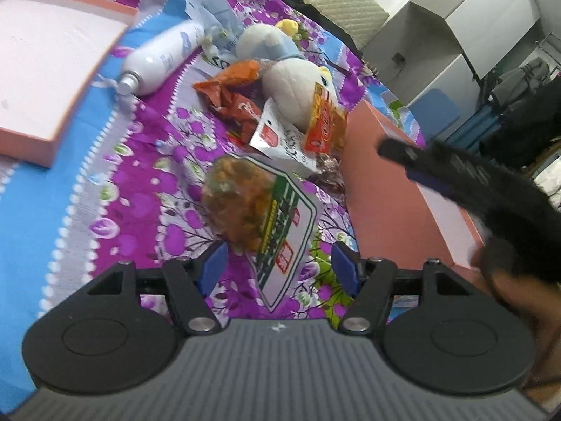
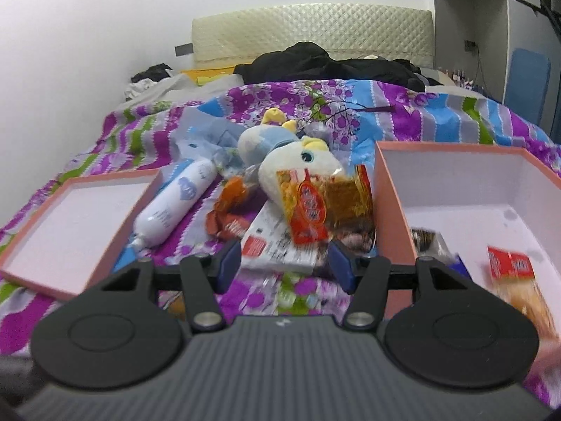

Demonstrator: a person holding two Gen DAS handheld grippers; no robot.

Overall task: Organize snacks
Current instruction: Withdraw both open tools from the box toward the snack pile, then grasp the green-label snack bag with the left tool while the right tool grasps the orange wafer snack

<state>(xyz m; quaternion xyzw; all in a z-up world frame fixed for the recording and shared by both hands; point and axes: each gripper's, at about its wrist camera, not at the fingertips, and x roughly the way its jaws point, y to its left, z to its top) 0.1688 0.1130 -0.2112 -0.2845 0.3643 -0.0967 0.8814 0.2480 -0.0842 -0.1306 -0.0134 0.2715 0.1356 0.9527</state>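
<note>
Snacks lie in a heap on the purple floral bedspread (image 1: 147, 161), between a pink lid (image 1: 52, 70) and a pink box (image 2: 392, 210). Left gripper (image 1: 278, 265) hovers with jaws spread wide and empty over a green-and-white mixed-snack bag (image 1: 259, 207). Right gripper (image 2: 285, 259) is also wide and empty, near a white packet (image 2: 277, 242); a red packet (image 2: 510, 263) sits inside the box

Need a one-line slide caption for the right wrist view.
Open right gripper faces a snack pile and plush toy on a floral bedspread, pink box alongside already holding snacks.
</note>
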